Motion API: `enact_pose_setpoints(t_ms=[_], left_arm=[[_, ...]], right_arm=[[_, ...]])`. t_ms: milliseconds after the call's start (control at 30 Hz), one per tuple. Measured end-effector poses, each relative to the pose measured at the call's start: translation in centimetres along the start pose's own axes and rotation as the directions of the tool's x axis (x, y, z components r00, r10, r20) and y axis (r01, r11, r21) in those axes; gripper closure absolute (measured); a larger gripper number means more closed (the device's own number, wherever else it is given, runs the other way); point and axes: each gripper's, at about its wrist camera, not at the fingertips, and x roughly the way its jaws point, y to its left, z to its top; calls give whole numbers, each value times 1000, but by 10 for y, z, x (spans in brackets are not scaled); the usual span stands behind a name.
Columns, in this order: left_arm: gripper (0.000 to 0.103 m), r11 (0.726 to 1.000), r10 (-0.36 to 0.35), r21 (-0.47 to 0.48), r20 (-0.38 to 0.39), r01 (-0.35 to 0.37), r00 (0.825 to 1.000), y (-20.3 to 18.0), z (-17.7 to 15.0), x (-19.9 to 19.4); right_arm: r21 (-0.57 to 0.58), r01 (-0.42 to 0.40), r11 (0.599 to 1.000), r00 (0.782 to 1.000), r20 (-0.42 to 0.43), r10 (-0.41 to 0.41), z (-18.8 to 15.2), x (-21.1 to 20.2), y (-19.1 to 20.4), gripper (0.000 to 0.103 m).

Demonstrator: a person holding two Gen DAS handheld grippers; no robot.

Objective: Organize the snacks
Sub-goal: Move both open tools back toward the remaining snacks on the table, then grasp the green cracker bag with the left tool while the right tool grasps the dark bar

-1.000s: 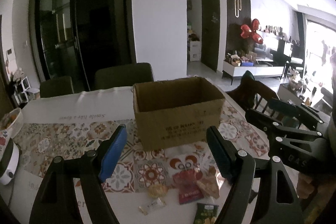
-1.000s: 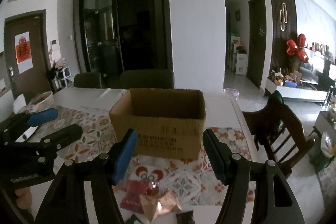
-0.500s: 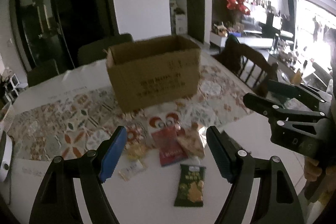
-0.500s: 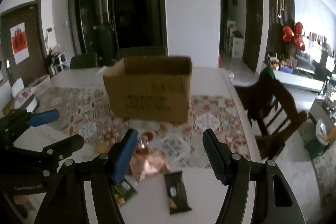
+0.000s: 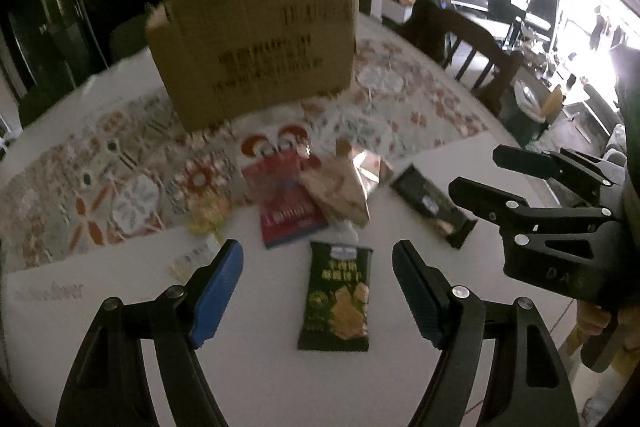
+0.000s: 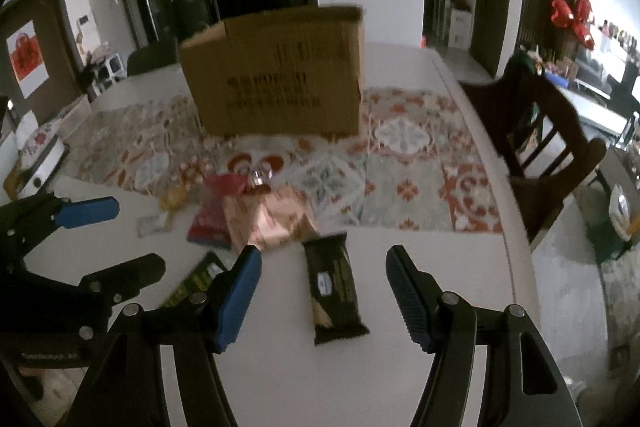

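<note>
since the earlier frames both cameras have tipped downward and sunk closer to the tabletop (image 5: 472,163): the cardboard box (image 5: 256,47), once mid-view, now sits in the upper part, and the snacks fill the middle.

left gripper (image 5: 318,291): released, jaws apart, nothing between the pads, above a green snack bag (image 5: 338,301). the bag lies flat on the near white part of the tabletop, long axis running near to far, its top seal toward the box.

right gripper (image 6: 322,291): released likewise, nothing gripped, above a dark wrapped bar (image 6: 334,287). the bar lies flat, long axis near to far with a slight lean, its far end just beside a shiny copper-coloured packet (image 6: 272,223).

farther off, at the edge of the patterned runner (image 6: 408,163), a red packet (image 5: 286,203) lies partly under the copper-coloured packet. left of these are a small yellow snack (image 5: 208,219) and a small pale wrapper (image 5: 192,259).

the box stands upright on the runner at the far side, top open.
</note>
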Motion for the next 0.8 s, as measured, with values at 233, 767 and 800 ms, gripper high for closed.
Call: enact_pose_setpoints(t_ms=[233,767,800], left_arm=[[27,998,-55,-25,-127,52,990,0,-10,32],[37,996,-81,-58,-220,70,972,-2,-15,64],[38,996,-82,-60,-220,71,972,-1,-15,65]], right_arm=[[-4,1,1000,996,-92,-1,-14,27,-2,38],[-9,28,1000,981,-193,-29,-21,63,-6,39],[-9,29,1000,981,-193,-30,-21,64,-5,41]])
